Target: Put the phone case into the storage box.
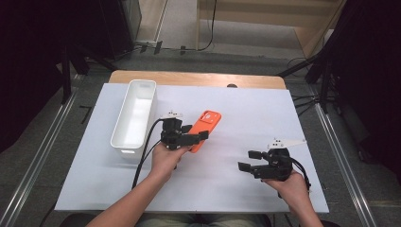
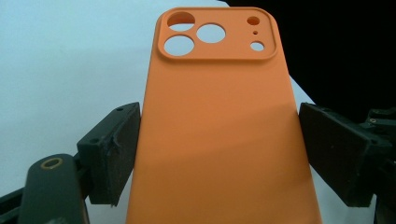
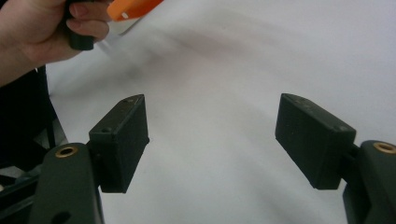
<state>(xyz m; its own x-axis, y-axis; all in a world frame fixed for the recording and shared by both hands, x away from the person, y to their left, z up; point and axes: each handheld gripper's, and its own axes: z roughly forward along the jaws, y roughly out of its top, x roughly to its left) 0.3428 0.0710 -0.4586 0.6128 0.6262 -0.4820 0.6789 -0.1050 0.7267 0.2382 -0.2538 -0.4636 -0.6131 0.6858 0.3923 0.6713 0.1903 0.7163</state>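
The orange phone case [image 2: 219, 135] sits between the two jaws of the left gripper [image 1: 204, 135], which is clenched on its long sides; in the left gripper view each pad presses a side edge of the case, with the camera cut-outs at the far end. From the high view, the case lies near the middle of the tabletop [image 1: 246, 113], slanting toward the far edge, just beside the long white bin [image 1: 135, 118] that stands toward the tabletop's left edge. The right gripper [image 1: 250, 161] hovers near the near right corner, well apart from the case, its jaws spread with nothing between them.

The tabletop is covered by a white sheet; a strip of bare wood shows along its far edge. Around it lie grey floor, metal rails and dark stands with cables.

Whether the case rests on the sheet or is lifted slightly cannot be told. Its near end is cut off in the left gripper view, and in the right gripper view only an orange corner [image 3: 133, 8] shows beside the left hand [image 3: 42, 32].
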